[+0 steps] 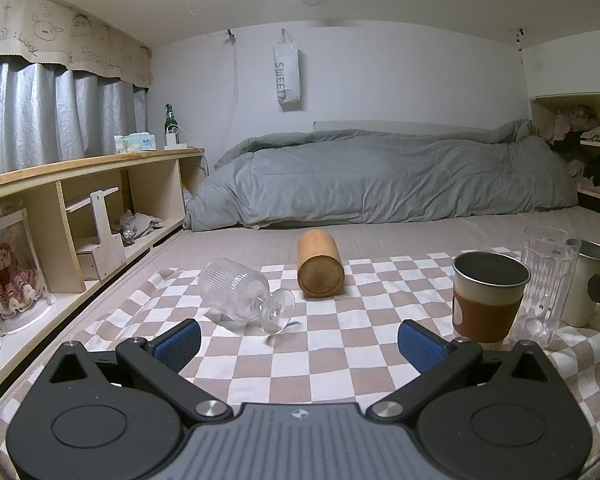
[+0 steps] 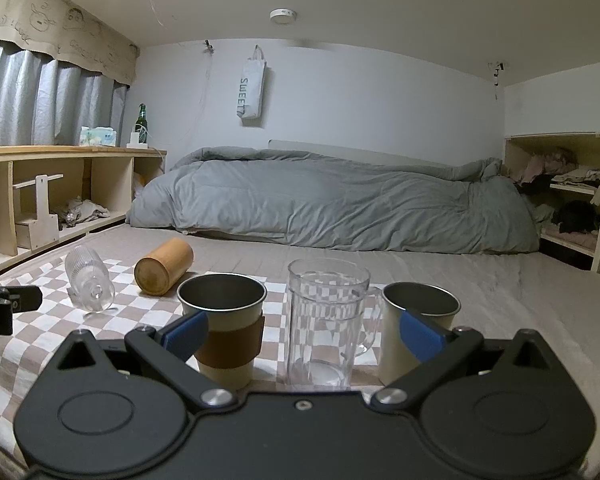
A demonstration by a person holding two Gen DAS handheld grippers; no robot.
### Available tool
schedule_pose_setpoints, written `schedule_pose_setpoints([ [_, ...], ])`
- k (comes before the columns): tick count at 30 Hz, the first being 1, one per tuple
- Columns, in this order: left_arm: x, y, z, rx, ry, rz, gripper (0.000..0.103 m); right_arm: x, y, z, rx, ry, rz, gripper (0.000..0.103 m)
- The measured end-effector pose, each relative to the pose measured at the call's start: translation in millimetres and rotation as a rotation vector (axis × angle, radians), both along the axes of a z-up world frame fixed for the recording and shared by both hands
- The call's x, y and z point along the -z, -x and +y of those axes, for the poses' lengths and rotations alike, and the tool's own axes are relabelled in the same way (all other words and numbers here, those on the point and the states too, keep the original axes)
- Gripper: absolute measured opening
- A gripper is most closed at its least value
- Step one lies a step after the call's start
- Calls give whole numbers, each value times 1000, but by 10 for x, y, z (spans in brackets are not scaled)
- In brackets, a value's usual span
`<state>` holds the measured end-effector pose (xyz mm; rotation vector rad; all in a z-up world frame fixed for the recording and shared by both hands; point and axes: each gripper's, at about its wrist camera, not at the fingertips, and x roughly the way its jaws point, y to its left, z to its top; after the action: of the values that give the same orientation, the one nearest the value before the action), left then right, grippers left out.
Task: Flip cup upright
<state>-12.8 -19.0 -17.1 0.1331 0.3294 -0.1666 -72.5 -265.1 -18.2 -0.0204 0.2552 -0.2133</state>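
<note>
A clear ribbed stemmed glass point(image 1: 240, 296) lies on its side on the checkered cloth point(image 1: 340, 344), foot toward me; it also shows in the right wrist view point(image 2: 87, 280). A wooden cup point(image 1: 319, 269) lies on its side behind it, also in the right wrist view point(image 2: 164, 266). My left gripper point(image 1: 300, 346) is open and empty, just short of the glass. My right gripper point(image 2: 304, 334) is open and empty, its fingers standing in front of the upright cups.
A steel cup with a brown sleeve point(image 2: 224, 328), a clear glass mug point(image 2: 328, 320) and a second steel cup point(image 2: 416, 332) stand upright at the right of the cloth. A grey duvet point(image 1: 380, 176) lies behind. Wooden shelves point(image 1: 80, 216) run along the left.
</note>
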Motion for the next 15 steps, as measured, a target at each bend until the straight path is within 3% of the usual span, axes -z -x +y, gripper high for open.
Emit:
schedule_pose_setpoints([
  [15,12,2,-13,2,1,4,103,23,-14,6,-1,-1,4,103],
])
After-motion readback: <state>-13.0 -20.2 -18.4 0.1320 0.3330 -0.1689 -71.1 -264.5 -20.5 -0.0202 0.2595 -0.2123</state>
